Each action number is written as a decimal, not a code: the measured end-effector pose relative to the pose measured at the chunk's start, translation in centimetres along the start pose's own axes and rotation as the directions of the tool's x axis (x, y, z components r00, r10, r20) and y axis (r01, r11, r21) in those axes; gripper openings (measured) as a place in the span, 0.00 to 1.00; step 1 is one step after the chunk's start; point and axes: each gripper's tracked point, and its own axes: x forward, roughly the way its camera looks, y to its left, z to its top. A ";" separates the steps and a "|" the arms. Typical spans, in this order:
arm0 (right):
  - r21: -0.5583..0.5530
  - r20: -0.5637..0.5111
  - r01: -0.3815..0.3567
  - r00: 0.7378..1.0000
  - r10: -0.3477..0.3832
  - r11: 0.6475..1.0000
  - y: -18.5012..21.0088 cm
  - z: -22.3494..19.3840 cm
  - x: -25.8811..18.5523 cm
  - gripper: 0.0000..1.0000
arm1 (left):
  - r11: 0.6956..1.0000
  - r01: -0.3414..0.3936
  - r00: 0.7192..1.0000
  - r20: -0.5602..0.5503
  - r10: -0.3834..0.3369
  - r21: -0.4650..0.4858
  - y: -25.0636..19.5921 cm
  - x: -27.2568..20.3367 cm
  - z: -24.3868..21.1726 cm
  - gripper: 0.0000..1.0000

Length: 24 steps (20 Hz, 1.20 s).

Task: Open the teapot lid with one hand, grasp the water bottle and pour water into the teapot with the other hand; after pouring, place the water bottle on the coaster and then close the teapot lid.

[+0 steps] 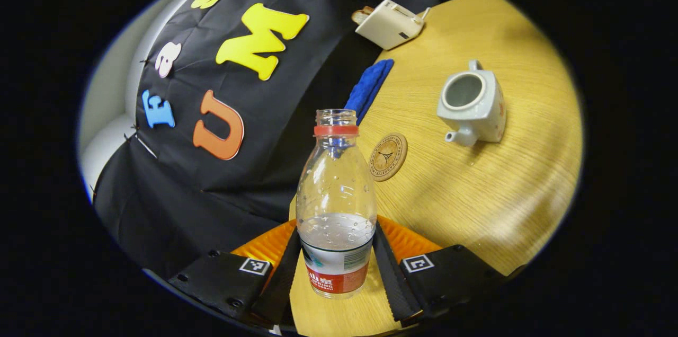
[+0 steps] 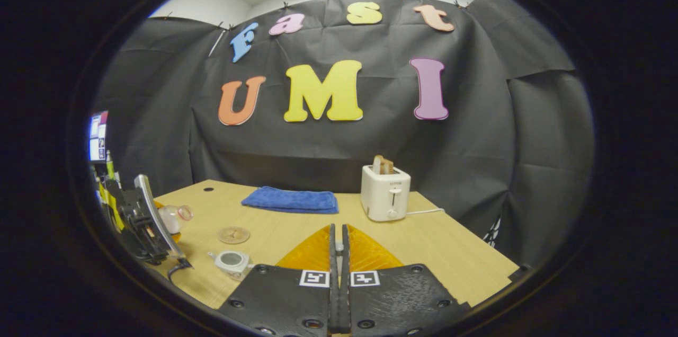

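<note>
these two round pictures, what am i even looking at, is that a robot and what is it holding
No robot here: a person holds a two-finger tool in each hand, and each tool carries a fisheye camera looking forward along its own fingers.

The left gripper view rides on the left tool. Its fingers press on both sides of a clear water bottle, uncapped and roughly a third full, held above a wooden table. On the table sit a white teapot with its lid off, a round coaster, a folded blue towel and a white toaster.

The right gripper view rides on the right tool, whose fingers are shut together. The lid cannot be made out between them. It looks across the same table, with the left tool at the left edge.
</note>
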 end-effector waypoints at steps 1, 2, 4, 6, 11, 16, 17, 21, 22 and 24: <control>-0.003 0.000 0.006 1.000 -0.006 1.000 -0.1 0.0 0.0 0.00 | 0.999 0.004 1.000 -0.002 -0.004 0.039 -0.2 0.1 0.2 0.75; -0.004 0.000 0.007 1.000 -0.007 1.000 -0.2 0.0 0.0 0.00 | 0.997 0.010 1.000 -0.007 -0.010 0.077 -0.5 0.3 0.5 0.75; -0.001 -0.002 -0.002 1.000 0.002 1.000 0.0 0.0 -0.1 0.00 | 0.988 0.020 1.000 -0.008 -0.019 0.154 -1.1 0.4 1.0 0.76; -0.006 -0.001 0.002 1.000 -0.002 1.000 -0.2 0.1 0.0 0.00 | 0.972 0.019 1.000 -0.015 -0.016 0.232 -1.2 0.1 1.4 0.75; -0.002 -0.008 0.005 1.000 -0.005 1.000 -0.5 -0.1 0.1 0.00 | 0.914 0.006 1.000 -0.013 -0.001 0.405 -1.5 -0.3 2.2 0.75; 0.006 -0.014 0.020 1.000 -0.020 1.000 -1.5 -0.1 0.2 0.00 | 0.856 -0.030 0.999 0.027 0.019 0.515 -1.5 -1.0 4.0 0.75; 0.009 -0.013 0.024 1.000 -0.024 1.000 -1.7 -0.1 0.3 0.00 | 0.845 -0.031 0.999 0.028 0.020 0.533 -1.4 -1.0 4.3 0.75; 0.019 -0.006 0.033 0.999 -0.033 0.999 -2.3 0.2 0.2 0.00 | 0.772 -0.062 0.998 0.030 0.055 0.632 -0.9 -1.0 4.9 0.75; 0.021 -0.008 0.035 0.999 -0.035 0.999 -2.4 0.2 0.2 0.00 | 0.754 -0.066 0.998 0.033 0.059 0.653 -0.9 -1.1 5.1 0.75; 0.020 -0.010 0.036 0.999 -0.036 0.999 -2.6 0.1 0.2 0.00 | 0.725 -0.074 0.997 0.041 0.063 0.685 -0.7 -1.4 5.5 0.75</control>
